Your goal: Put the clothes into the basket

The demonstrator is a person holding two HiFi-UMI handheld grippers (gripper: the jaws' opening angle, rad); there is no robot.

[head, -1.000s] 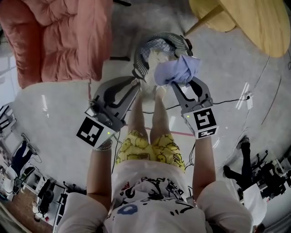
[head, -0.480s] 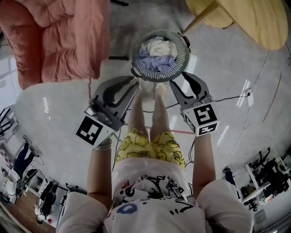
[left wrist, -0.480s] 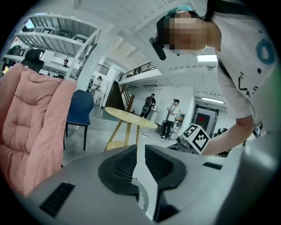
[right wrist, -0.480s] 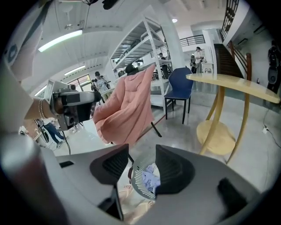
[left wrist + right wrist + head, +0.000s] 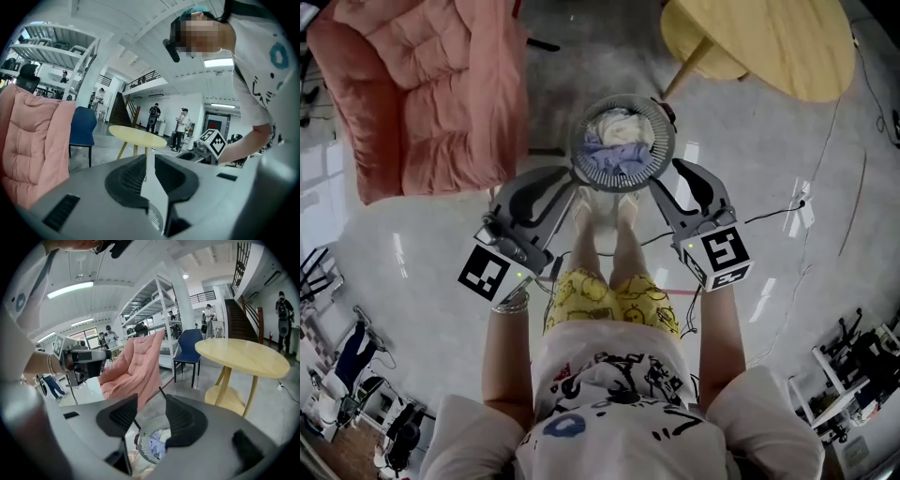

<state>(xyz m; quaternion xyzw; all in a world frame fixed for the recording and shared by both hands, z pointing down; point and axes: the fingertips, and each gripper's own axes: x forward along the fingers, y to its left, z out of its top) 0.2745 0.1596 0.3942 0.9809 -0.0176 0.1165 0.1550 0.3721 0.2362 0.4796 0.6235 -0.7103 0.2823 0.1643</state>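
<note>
Clothes lie in the basket; left gripper fingers narrow and empty, right gripper fingers just opened wide, empty; both should clear the rim without snagging cloth.

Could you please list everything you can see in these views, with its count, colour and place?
basket: one, grey, slatted, on the floor ahead of the person's feet.
clothes: at least two, lavender and cream, inside the basket.
padded seat: one, pink, left of the basket.
round table: one, yellow wood, upper right in the head view.
blue chair: one, between the padded seat and the round table.
shelving rack: one, white, behind the padded seat.
bystanders: several, far background.
left gripper: grey, by the basket's left side, jaws slightly apart, empty.
right gripper: grey, by the basket's right side, jaws have just been opening, nothing between them.
</note>
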